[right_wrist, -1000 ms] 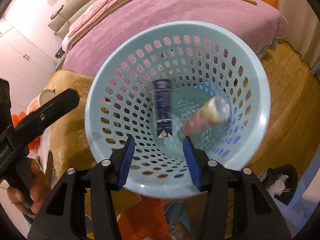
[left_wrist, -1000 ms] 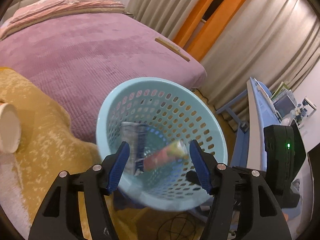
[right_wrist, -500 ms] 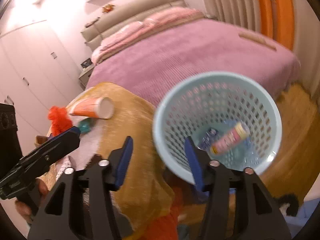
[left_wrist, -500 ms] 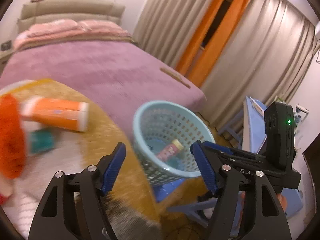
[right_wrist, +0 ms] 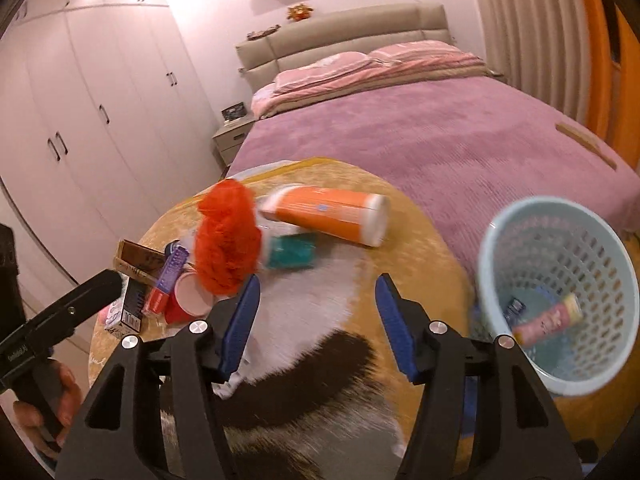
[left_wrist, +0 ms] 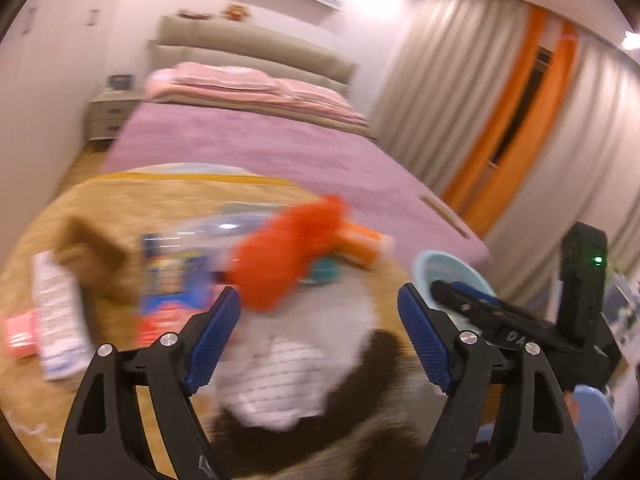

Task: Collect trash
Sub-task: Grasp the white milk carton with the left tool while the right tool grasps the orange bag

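Observation:
A light blue perforated basket (right_wrist: 560,276) stands right of the round gold-clothed table (right_wrist: 404,232); a pink tube (right_wrist: 548,320) and a dark blue wrapper (right_wrist: 514,306) lie in it. On the table are an orange fluffy ball (right_wrist: 228,240), an orange-and-white canister (right_wrist: 328,216), a teal cup (right_wrist: 290,254) and a red cup (right_wrist: 188,300). My right gripper (right_wrist: 318,296) hovers over the cloth's pale patch, jaws opening, nothing between them. My left gripper (left_wrist: 320,312) is blurred, jaws opening and empty, just short of the ball (left_wrist: 288,252) and a blue-red packet (left_wrist: 172,280).
A brown box (right_wrist: 138,258), a black-and-white carton (right_wrist: 128,308) and a white tube (left_wrist: 60,316) crowd the table's left side. A purple-covered bed (right_wrist: 440,132) lies beyond, wardrobes (right_wrist: 80,100) to the left, curtains (left_wrist: 500,120) to the right. A hand (right_wrist: 48,400) grips the left tool.
Both grippers have swung away from above the basket, up and left over the table, and their jaws have widened. The tube and wrapper stay in the basket.

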The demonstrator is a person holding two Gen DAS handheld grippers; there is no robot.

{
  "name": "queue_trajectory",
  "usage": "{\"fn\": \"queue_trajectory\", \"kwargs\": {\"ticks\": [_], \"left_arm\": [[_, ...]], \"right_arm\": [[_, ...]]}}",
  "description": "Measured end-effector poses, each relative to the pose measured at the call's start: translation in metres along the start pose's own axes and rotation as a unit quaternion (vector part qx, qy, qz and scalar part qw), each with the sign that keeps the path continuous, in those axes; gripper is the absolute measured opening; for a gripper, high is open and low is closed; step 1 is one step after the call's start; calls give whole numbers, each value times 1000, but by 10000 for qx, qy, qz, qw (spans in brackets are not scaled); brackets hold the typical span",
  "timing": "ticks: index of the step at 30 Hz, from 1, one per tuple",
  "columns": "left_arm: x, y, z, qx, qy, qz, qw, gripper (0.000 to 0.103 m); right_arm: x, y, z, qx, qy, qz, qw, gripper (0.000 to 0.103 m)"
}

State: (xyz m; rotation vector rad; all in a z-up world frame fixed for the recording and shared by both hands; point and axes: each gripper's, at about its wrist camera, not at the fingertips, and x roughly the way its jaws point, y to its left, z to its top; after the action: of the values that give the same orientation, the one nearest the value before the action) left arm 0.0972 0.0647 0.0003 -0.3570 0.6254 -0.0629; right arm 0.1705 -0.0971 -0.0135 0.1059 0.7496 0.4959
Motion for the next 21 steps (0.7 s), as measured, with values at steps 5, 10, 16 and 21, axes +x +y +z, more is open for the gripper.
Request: {"fn": "queue_trajectory", "kwargs": {"ticks": [5, 10, 16, 21], "left_arm": [[-17, 69, -5, -401, -101, 1004, 9941, 80], [-24, 124, -16, -864, 109, 1252, 9883, 80], [-18, 151, -24, -1089, 360, 1380, 9838, 80], [-4, 158, -23, -1079, 506, 1510, 9813, 80]], "right_arm": [[31, 35, 4, -328, -135, -187, 9992, 57], [67, 49, 11, -290, -20, -96, 9995, 58], [99, 63, 19, -217, 142, 143, 9996, 74], [110, 72, 26, -321, 202, 120, 9992, 76]]}}
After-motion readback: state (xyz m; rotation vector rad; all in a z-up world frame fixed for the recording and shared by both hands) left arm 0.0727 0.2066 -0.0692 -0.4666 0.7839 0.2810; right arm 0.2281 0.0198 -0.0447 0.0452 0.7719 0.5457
